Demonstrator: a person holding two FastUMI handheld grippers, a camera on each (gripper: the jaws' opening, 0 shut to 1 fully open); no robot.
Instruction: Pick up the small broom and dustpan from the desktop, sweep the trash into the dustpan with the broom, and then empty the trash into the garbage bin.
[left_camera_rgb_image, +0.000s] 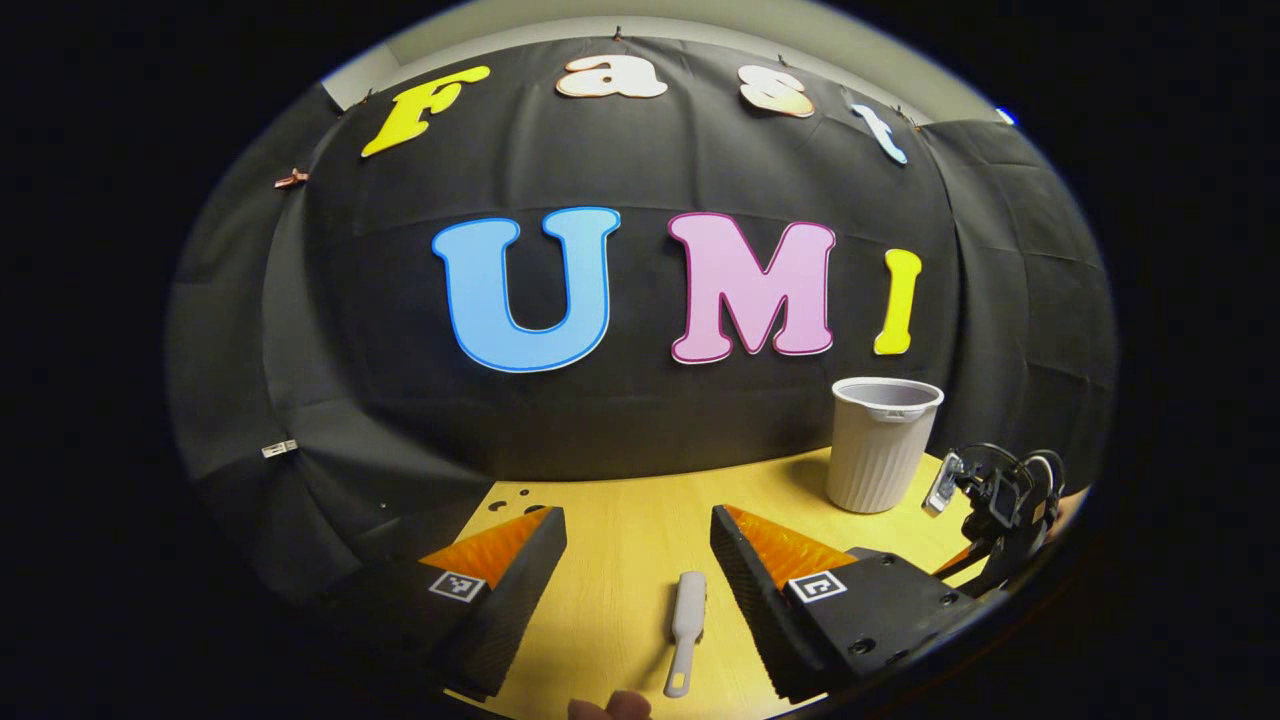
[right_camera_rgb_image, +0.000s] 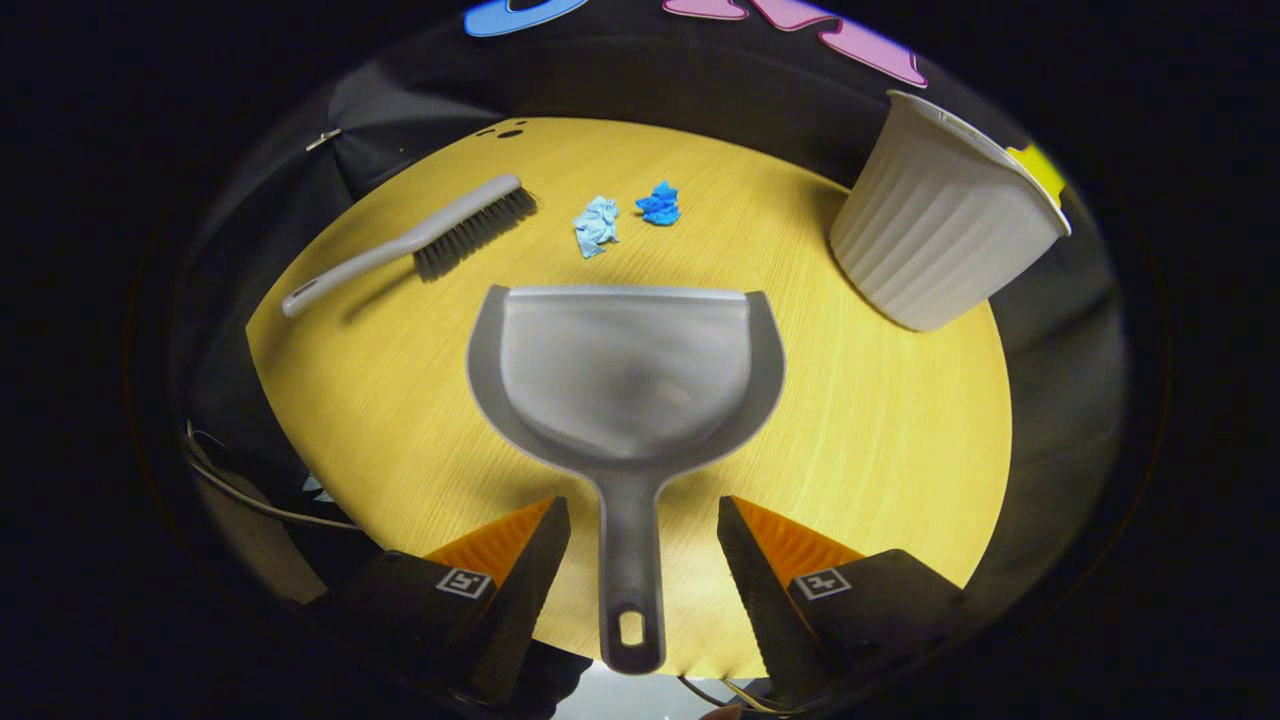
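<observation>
Now both grippers' jaws are spread: right gripper (right_camera_rgb_image: 640, 545) straddles the dustpan (right_camera_rgb_image: 625, 370) handle untouched, left gripper (left_camera_rgb_image: 635, 555) flanks the broom (left_camera_rgb_image: 687, 630) near the tabletop (right_camera_rgb_image: 880, 440) edge; bin (right_camera_rgb_image: 940, 230) at far corner.

Left hand-held gripper (left_camera_rgb_image: 638, 560) and right hand-held gripper (right_camera_rgb_image: 643, 550) both hang with jaws spread wide.

the dustpan (right_camera_rgb_image: 625, 375) lies on the table (right_camera_rgb_image: 880, 440), handle between the right gripper's (right_camera_rgb_image: 640, 545) spread fingers; broom (right_camera_rgb_image: 420, 240) ahead-left, two paper scraps (right_camera_rgb_image: 625, 215) ahead, bin (right_camera_rgb_image: 940, 235) ahead-right.
</observation>
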